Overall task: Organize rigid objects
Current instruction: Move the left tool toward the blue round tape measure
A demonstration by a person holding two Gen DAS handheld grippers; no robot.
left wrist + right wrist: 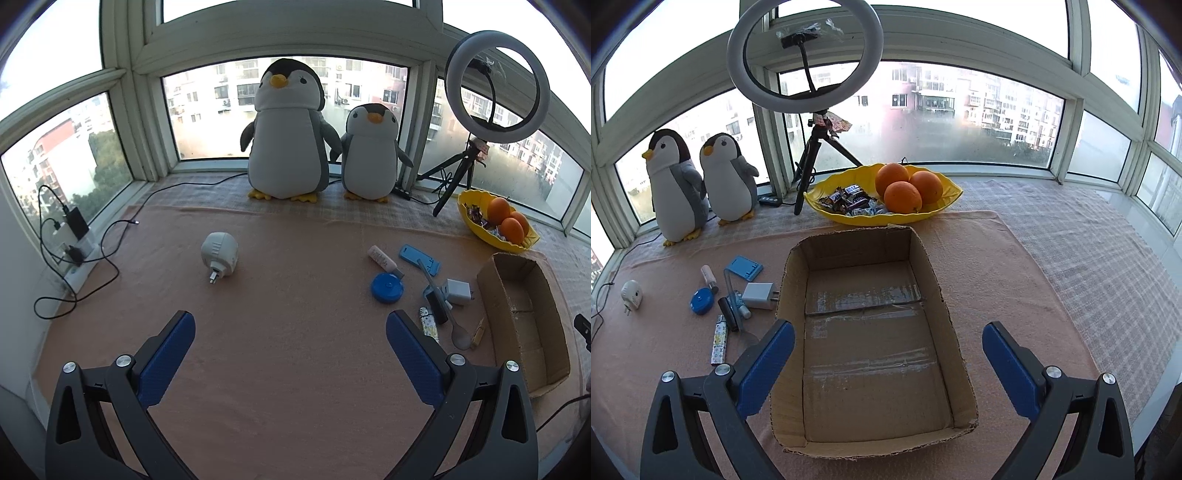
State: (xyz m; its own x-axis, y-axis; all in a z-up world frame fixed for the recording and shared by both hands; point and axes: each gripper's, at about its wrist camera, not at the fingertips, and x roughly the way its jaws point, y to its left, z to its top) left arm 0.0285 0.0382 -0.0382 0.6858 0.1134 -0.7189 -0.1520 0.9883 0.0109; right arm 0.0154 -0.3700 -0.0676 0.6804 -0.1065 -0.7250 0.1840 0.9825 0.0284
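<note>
Sorting yet to begin on a windowsill bench: the cardboard box point(871, 332) sits w/ nothing in it, its long axis running away from the right gripper point(888, 363), which hovers over the near end w/ jaws spread wide, holding nothing. The left gripper point(290, 356) likewise hangs agape over bare pink cloth point(295, 332). All small items remain outside, just left of the box: white charger point(759, 295) w/ prongs toward the box wall, blue round tape measure point(701, 301), blue phone stand point(744, 268), small white tube point(708, 277), patterned lighter point(719, 344) lying lengthwise toward the camera, and a clear spoon point(441, 306) across a dark item too small to ID. A white plug-in device point(219, 254) lies well apart, prongs aimed toward the left gripper. By the look of it, everything is still left to do.
</note>
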